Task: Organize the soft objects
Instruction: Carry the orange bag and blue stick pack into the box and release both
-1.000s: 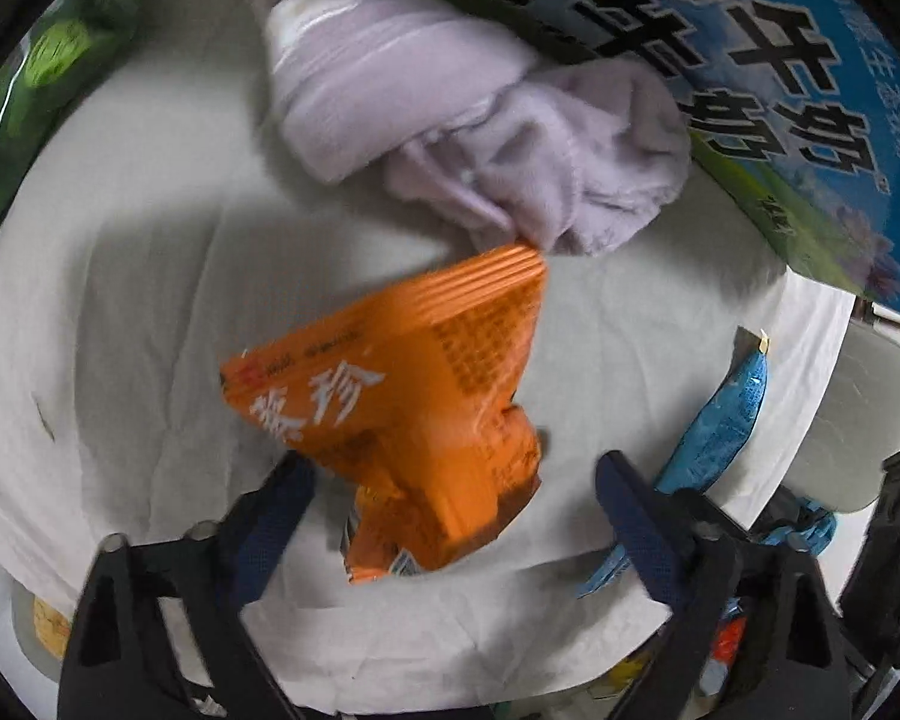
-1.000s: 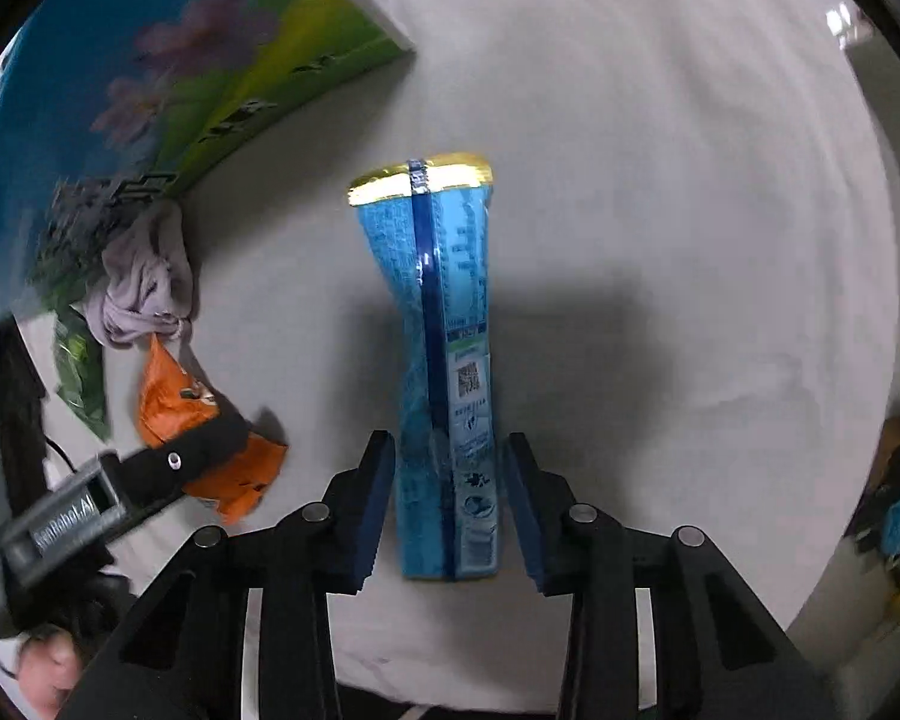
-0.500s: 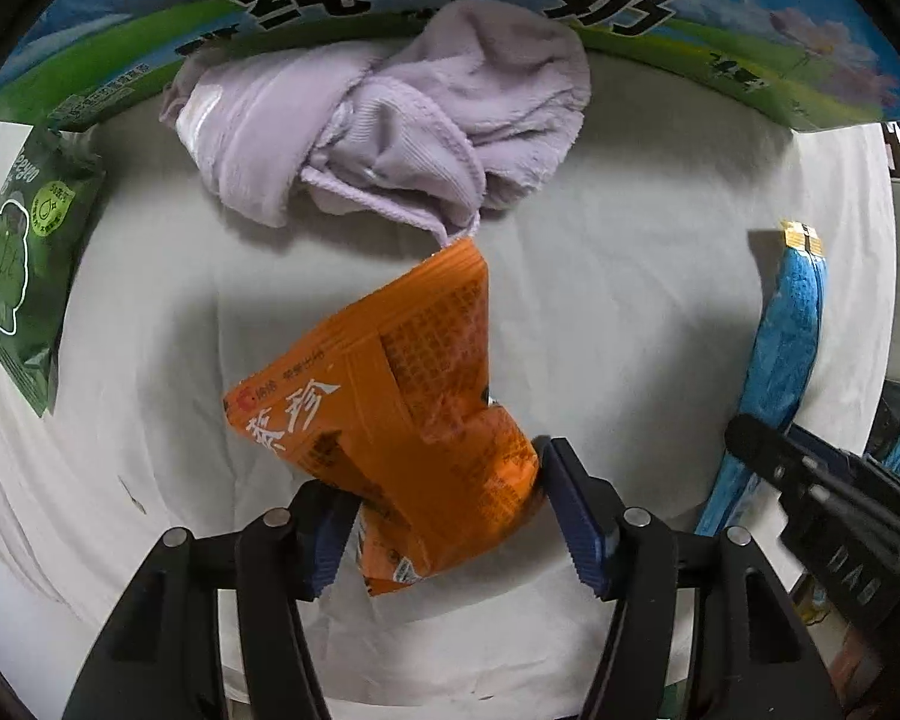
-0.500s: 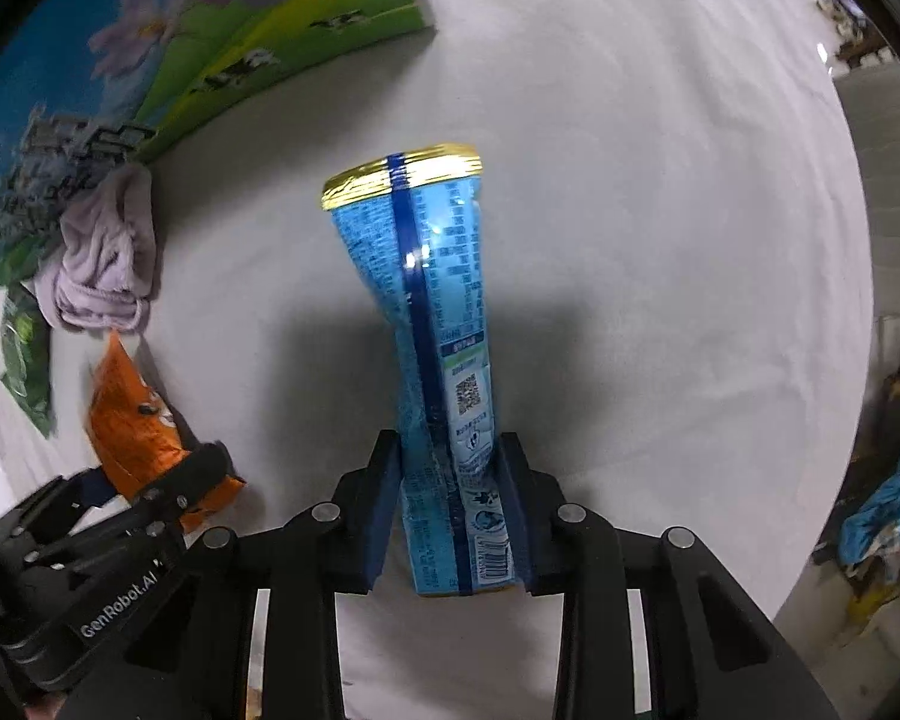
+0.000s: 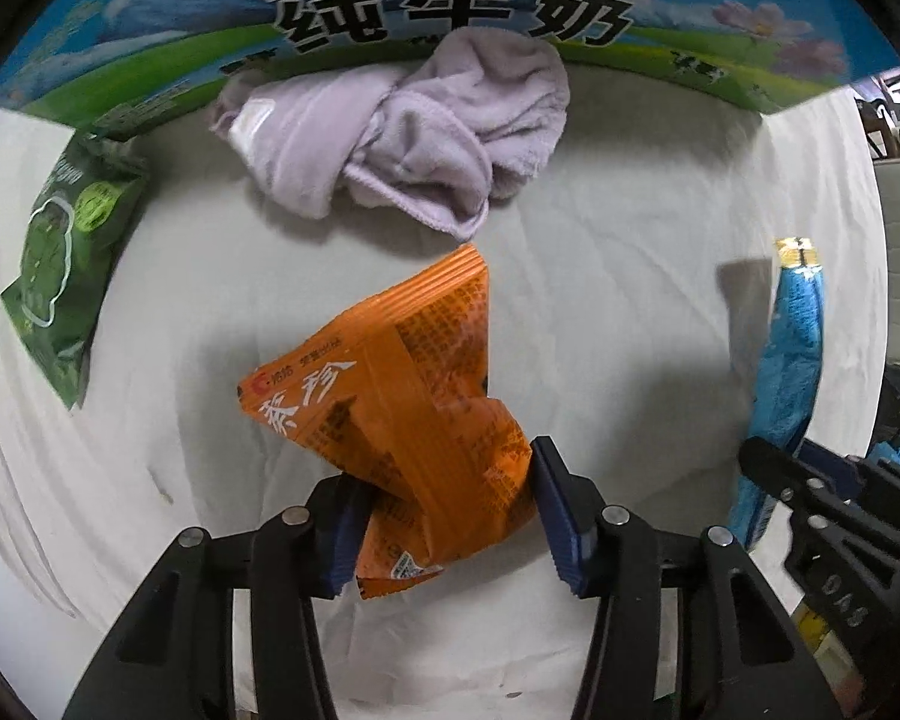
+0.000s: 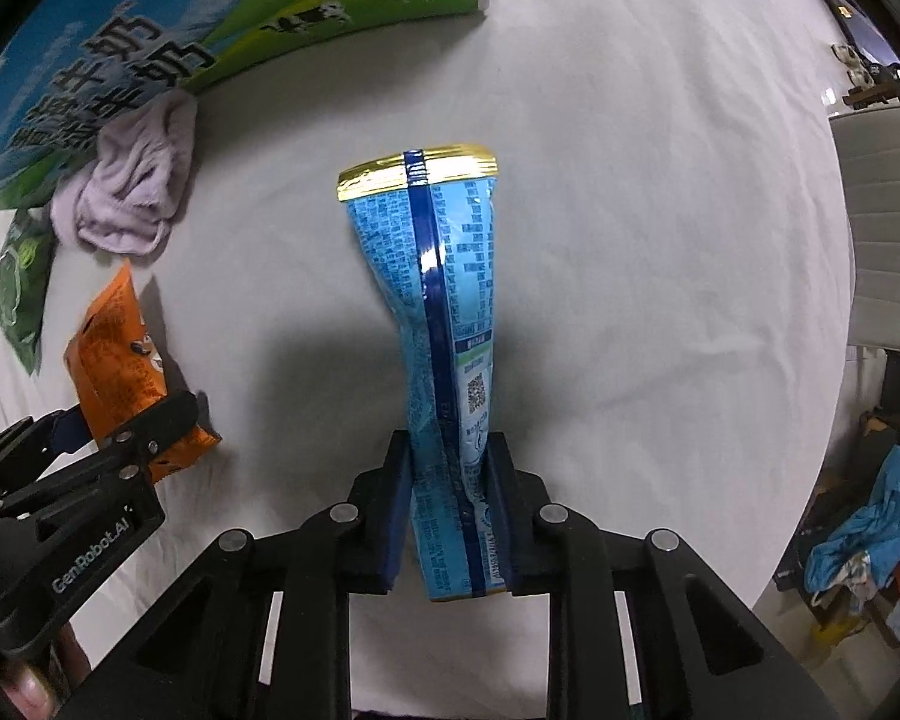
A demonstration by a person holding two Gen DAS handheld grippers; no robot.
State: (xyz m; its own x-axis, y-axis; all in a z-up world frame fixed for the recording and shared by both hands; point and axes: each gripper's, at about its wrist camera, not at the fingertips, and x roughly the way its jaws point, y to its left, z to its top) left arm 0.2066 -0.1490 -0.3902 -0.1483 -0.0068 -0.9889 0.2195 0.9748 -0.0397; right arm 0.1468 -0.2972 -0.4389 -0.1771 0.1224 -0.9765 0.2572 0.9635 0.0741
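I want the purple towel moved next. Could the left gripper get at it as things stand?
Probably not yet: the left gripper is shut on the orange packet, though the purple towel lies unobstructed beyond.

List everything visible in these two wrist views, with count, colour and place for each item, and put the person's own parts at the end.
orange snack packet: 1, orange, pinched at its lower end in the left gripper, above the sheet
blue snack packet: 1, blue with a gold top seal, clamped in the right gripper
green snack packet: 1, green, flat on the sheet at far left
lilac towel: 1, pale purple, bunched against the milk carton box
milk carton box: 1, blue and green with black lettering, at the back
white sheet: 1, white, covering the surface
blue cloth: 1, off the surface at right
left gripper: 1, black with blue pads
right gripper: 1, black with blue pads
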